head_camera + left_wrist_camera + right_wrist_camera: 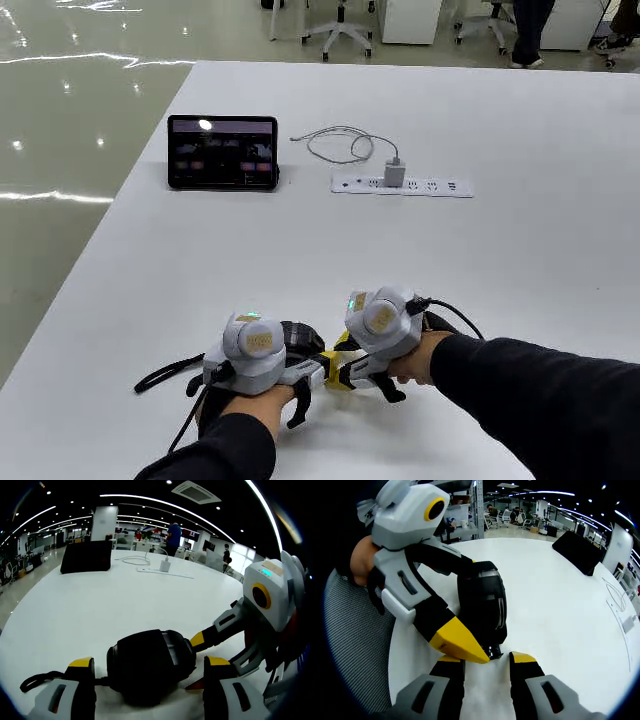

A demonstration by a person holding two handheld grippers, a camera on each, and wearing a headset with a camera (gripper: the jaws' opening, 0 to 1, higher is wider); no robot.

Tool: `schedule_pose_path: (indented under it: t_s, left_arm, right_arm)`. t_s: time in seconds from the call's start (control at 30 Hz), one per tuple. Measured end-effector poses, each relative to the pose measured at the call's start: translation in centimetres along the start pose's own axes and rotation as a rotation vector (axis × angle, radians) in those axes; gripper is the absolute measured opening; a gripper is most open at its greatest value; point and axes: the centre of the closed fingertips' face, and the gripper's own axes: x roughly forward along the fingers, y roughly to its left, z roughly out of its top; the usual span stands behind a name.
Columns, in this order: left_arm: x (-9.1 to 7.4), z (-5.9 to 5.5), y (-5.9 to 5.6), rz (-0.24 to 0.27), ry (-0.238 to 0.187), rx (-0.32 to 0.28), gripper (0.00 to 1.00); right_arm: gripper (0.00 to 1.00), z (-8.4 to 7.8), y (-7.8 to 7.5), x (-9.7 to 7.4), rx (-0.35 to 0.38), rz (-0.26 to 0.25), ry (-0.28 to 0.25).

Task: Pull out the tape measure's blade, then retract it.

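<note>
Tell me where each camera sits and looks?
Head view: on the person's head, looking down at the table, left gripper, right gripper; sleeves show.
Left gripper view: on the left gripper, facing the tape measure; own jaws show.
Right gripper view: on the right gripper, facing the left gripper; own jaws show.
Shared: both gripper views show the tape measure and tablet.

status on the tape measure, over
Left gripper jaws flank the tape measure, grip unclear. Right gripper open at the case mouth, blade not out. Strap trails off to one side.
</note>
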Motion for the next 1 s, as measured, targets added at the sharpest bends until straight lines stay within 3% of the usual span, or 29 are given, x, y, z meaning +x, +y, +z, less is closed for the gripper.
schedule_pose_path:
  t_s: [0.2,0.47,0.5,0.53,0.57,0.6,0.63,0.7,0.83,0.9,0.93,0.97,1.0]
  left_arm:
    - [-0.1,0.5,0.1,-0.012,-0.018,-0.013,1.00]
    - [-1.0,0.8,1.0,-0.050,-0.030,0.022,1.00]
    - [-1.2,1.0,1.0,-0.058,-0.035,0.034,1.00]
    - [-1.3,1.7,1.5,-0.048,-0.060,0.092,1.00]
    - [-1.5,1.7,2.0,-0.030,-0.055,0.137,1.00]
    - [-1.7,1.2,2.4,-0.019,-0.015,0.140,1.00]
    - [-1.8,1.2,2.3,-0.044,-0.003,0.118,1.00]
    - [-2.3,1.6,2.5,-0.071,-0.004,0.149,1.00]
    - [-3.5,2.1,1.4,-0.189,-0.007,0.206,1.00]
    - [-4.0,1.2,1.3,-0.245,0.052,0.193,1.00]
    - [-4.1,1.6,1.7,-0.238,0.031,0.199,1.00]
    - [-4.5,2.0,2.0,-0.243,0.002,0.252,1.00]
    - [-4.8,1.8,2.4,-0.235,0.016,0.268,1.00]
  right_arm:
    - [0.49,-0.1,0.1,-0.5,0.006,-0.005,-0.006]
    - [0.74,-0.4,-0.1,-1.8,0.066,-0.069,-0.040]
    - [0.77,-0.5,-0.1,-1.9,0.069,-0.072,-0.038]
    - [0.77,-0.6,-0.1,-2.1,0.081,-0.075,-0.040]
    - [0.78,-0.7,-0.1,-2.3,0.091,-0.080,-0.045]
    - [0.78,-0.7,0.0,-2.5,0.099,-0.081,-0.050]
    - [0.78,-0.7,0.1,-2.7,0.106,-0.085,-0.057]
    - [0.80,-0.8,0.2,-3.0,0.111,-0.099,-0.063]
    - [0.83,-0.6,0.6,-3.6,0.131,-0.112,-0.083]
    - [0.84,-0.5,0.6,-4.0,0.144,-0.128,-0.104]
    - [0.85,-0.6,0.6,-4.2,0.152,-0.133,-0.106]
    - [0.86,-0.8,0.6,-4.5,0.160,-0.139,-0.112]
    - [0.87,-0.9,0.6,-4.7,0.172,-0.146,-0.118]
